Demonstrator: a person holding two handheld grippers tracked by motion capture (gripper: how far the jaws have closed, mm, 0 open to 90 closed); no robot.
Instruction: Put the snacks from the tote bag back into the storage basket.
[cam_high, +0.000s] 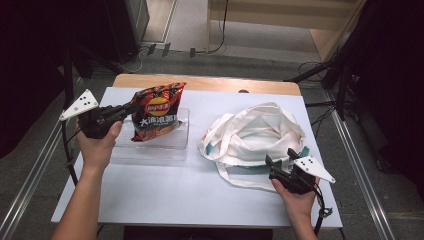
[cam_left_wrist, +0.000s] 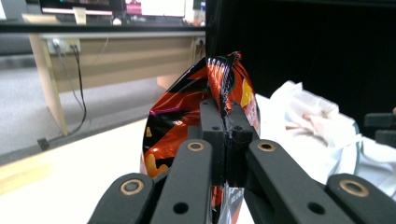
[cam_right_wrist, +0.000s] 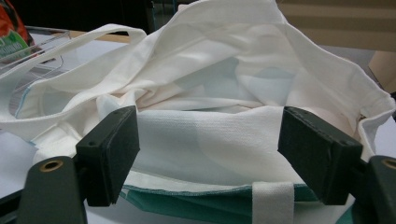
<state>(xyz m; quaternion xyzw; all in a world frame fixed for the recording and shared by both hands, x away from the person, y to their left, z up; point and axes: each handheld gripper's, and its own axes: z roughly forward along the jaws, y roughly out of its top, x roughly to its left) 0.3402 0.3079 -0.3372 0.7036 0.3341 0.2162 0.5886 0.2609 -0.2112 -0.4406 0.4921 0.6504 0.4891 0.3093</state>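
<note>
High view: left gripper (cam_high: 129, 109) holds a red-and-black bag of crisps (cam_high: 157, 111) by its left edge, upright over a clear plastic tray (cam_high: 150, 145) on the left half of the white table (cam_high: 165, 195). To the right lies a white tote bag (cam_high: 255, 134), crumpled, mouth up, teal showing at its near rim. Right gripper (cam_high: 269, 166) sits at the tote's near edge, a strap trailing beside it (probably stationed there to spread the mouth).

Left gripper view: jaws pressed together on the crisp bag's crimped seam (cam_left_wrist: 227, 88), which stands pinched between the pads. A seam grip likely spares the contents from crushing. The tote (cam_left_wrist: 322, 126) shows beyond, to the right.

Right gripper view: jaws stand wide apart, nothing clamped; the tote's near wall (cam_right_wrist: 210, 140) lies between the pads (cam_right_wrist: 112, 149), a white strap (cam_right_wrist: 273, 200) below. Whether the pads touch cloth, I cannot tell. Tray corner (cam_right_wrist: 42, 51) at far left.

Judgement: crisps headed for the tote.
</note>
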